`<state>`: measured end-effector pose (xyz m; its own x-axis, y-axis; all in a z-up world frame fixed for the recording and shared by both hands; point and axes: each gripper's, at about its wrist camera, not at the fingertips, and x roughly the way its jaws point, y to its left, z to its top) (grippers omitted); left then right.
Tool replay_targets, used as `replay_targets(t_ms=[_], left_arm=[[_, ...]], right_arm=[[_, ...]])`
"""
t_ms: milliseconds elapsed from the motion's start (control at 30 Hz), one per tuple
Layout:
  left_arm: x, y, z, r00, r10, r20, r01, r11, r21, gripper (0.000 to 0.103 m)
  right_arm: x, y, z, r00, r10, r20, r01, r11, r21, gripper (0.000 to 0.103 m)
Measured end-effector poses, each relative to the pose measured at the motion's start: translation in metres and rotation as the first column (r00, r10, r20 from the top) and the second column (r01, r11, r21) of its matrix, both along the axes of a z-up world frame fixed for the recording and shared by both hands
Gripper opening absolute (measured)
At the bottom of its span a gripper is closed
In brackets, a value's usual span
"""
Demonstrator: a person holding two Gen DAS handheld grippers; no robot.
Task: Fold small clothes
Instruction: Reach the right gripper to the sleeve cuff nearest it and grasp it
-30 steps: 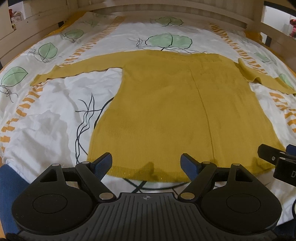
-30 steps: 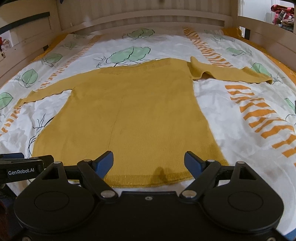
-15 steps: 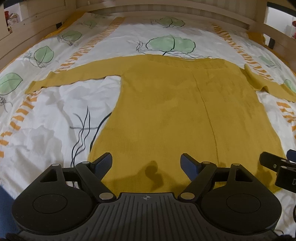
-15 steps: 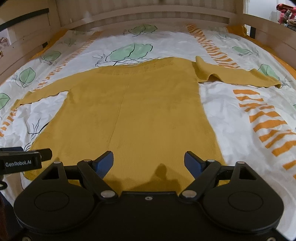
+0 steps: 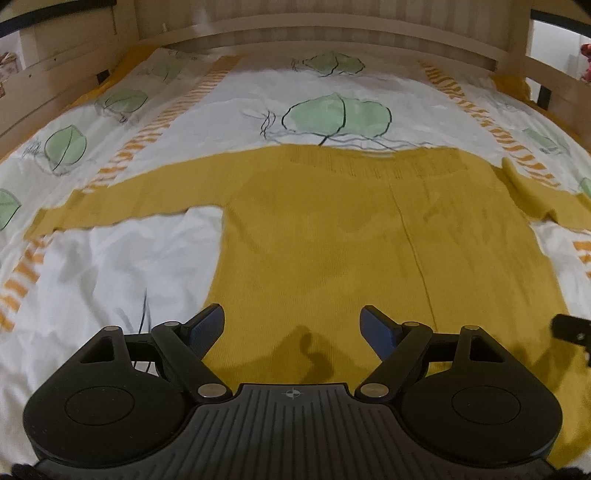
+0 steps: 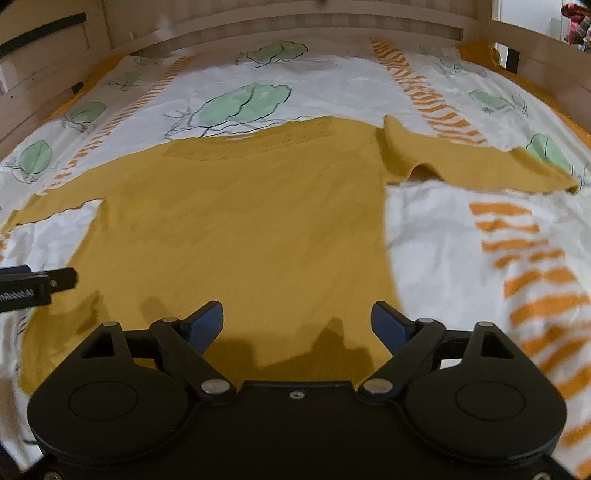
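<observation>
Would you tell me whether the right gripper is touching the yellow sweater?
Cannot tell: in the right wrist view the right gripper, jaws opening, sits over the sweater.

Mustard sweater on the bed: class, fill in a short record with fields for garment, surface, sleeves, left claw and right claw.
garment: mustard sweater, spread flat, unfolded
surface: leaf-print bedcover
sleeves: both spread outward; right sleeve rumpled near the shoulder
left claw: open, empty, over the sweater's lower part
right claw: jaws opening, nothing between them, over the sweater's lower part

Matt knit sweater (image 5: pixel 332 236), wood bedframe (image 5: pixel 332 33)
</observation>
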<state>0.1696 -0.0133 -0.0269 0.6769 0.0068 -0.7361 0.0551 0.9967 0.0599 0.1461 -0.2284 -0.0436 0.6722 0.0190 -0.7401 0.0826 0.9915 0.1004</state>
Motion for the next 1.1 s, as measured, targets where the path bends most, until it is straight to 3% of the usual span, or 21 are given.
replay_targets(t_ms=[433, 533, 633, 733, 867, 1000, 1100], left_arm=[[0.083, -0.027, -0.019, 0.998, -0.02, 0.065, 0.021, 0.999, -0.024, 0.08], [0.1, -0.035, -0.025, 0.996, -0.013, 0.09, 0.016, 1.0, -0.024, 0.08], [0.113, -0.038, -0.033, 0.996, -0.002, 0.091, 0.005, 0.999, -0.041, 0.08], [0.123, -0.042, -0.043, 0.997, 0.006, 0.076, -0.003, 0.999, -0.036, 0.08], [0.132, -0.048, -0.065, 1.0, -0.003, 0.017, 0.003, 1.0, -0.002, 0.08], [0.121, -0.048, -0.078, 0.996, -0.027, 0.083, 0.026, 1.0, 0.016, 0.082], [0.118, -0.049, -0.079, 0.996, -0.032, 0.089, 0.03, 0.999, 0.022, 0.083]], right_arm=[[0.065, -0.101, 0.003, 0.989, -0.135, 0.06, 0.14, 0.986, -0.096, 0.089], [0.078, -0.137, 0.006, 0.981, -0.178, 0.073, 0.185, 0.975, -0.119, 0.085], [0.09, -0.178, 0.007, 0.967, -0.246, 0.067, 0.252, 0.961, -0.115, 0.073], [0.102, -0.226, 0.004, 0.94, -0.336, 0.056, 0.34, 0.935, -0.095, 0.068], [0.111, -0.285, -0.004, 0.887, -0.462, 0.025, 0.462, 0.884, -0.072, 0.048], [0.112, -0.331, -0.02, 0.82, -0.573, -0.016, 0.572, 0.82, -0.025, 0.047], [0.108, -0.35, -0.027, 0.787, -0.616, -0.038, 0.617, 0.787, 0.019, 0.047]])
